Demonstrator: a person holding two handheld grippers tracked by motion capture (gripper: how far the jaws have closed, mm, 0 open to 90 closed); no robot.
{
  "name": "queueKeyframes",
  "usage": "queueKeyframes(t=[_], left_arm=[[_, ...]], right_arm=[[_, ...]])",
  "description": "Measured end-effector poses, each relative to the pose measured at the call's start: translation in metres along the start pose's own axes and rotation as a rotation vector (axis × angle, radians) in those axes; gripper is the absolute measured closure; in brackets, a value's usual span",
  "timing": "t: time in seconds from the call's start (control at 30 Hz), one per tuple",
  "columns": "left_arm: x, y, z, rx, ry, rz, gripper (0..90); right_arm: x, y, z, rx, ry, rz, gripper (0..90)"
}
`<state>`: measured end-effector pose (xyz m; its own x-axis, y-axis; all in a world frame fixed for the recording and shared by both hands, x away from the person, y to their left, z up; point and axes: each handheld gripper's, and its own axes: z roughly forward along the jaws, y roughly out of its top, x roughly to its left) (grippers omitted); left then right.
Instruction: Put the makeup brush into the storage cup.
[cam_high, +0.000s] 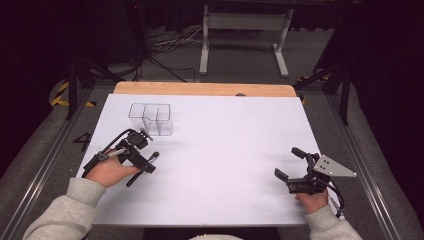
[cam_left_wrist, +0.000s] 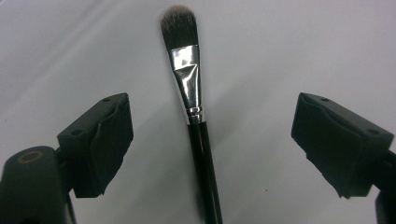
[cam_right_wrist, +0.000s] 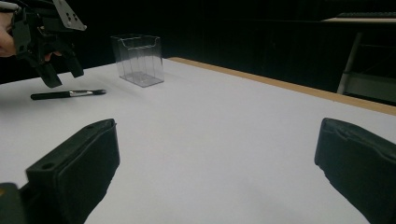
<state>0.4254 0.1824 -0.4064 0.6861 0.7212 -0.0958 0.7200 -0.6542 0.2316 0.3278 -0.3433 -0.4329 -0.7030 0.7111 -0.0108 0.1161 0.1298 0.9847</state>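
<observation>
A makeup brush (cam_left_wrist: 192, 88) with a black handle, silver ferrule and dark bristles lies flat on the white table top (cam_high: 225, 145). My left gripper (cam_left_wrist: 210, 101) hangs just above it, open, one jaw on each side of the handle and neither pad touching it. In the high view this gripper (cam_high: 145, 162) is at the left, over the brush (cam_high: 152, 159). From the right gripper view the brush (cam_right_wrist: 70, 94) lies under the left gripper (cam_right_wrist: 58, 74). My right gripper (cam_high: 289, 163) rests low at the right, open, with nothing between its jaws (cam_right_wrist: 215, 135).
A clear plastic organizer (cam_high: 151, 119) with several compartments stands at the back left of the table, just beyond the left hand; it also stands behind the brush as a clear box (cam_right_wrist: 138, 58). A wooden edge (cam_high: 200, 89) runs along the far side.
</observation>
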Motion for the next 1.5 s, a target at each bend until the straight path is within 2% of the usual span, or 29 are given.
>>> queueKeyframes(t=[0.4, 0.5, 0.63, 0.67, 0.77, 0.97, 1.07, 1.27, 1.33, 1.5], left_arm=[[0.001, -0.001, 0.009, 0.027, -0.003, -0.003, 17.2], [0.002, -0.001, 0.01, 0.046, 0.015, -0.003, 22.4], [0.001, -0.001, 0.011, 0.054, 0.023, -0.002, 33.4], [0.001, -0.001, 0.011, 0.056, 0.026, 0.001, 33.4], [0.001, 0.0, 0.011, 0.062, 0.028, 0.001, 41.9], [0.0, -0.001, 0.013, 0.073, 0.049, -0.009, 52.7], [0.0, -0.001, 0.013, 0.068, 0.04, -0.023, 54.2], [-0.002, -0.001, 0.015, 0.086, 0.042, -0.016, 62.5], [-0.003, -0.001, 0.015, 0.088, 0.048, -0.011, 62.7], [-0.003, -0.001, 0.017, 0.098, 0.045, -0.018, 68.2]], right_arm=[[0.0, 0.0, 0.0, 0.001, -0.001, 0.003, 1.1], [0.0, 0.0, 0.0, 0.001, 0.001, 0.004, 1.3], [0.0, 0.0, 0.0, 0.003, -0.005, 0.002, 1.5], [0.0, 0.0, 0.0, 0.003, -0.005, 0.002, 1.5], [0.0, 0.0, 0.0, 0.002, -0.005, 0.0, 1.6], [0.001, 0.0, 0.001, 0.006, -0.007, -0.001, 1.7], [0.001, 0.0, 0.001, 0.006, -0.005, -0.003, 1.8], [0.001, 0.0, 0.001, 0.006, -0.007, -0.003, 1.9], [0.001, 0.0, 0.001, 0.006, -0.006, -0.005, 1.9], [0.001, 0.0, 0.001, 0.007, -0.009, -0.004, 1.9]])
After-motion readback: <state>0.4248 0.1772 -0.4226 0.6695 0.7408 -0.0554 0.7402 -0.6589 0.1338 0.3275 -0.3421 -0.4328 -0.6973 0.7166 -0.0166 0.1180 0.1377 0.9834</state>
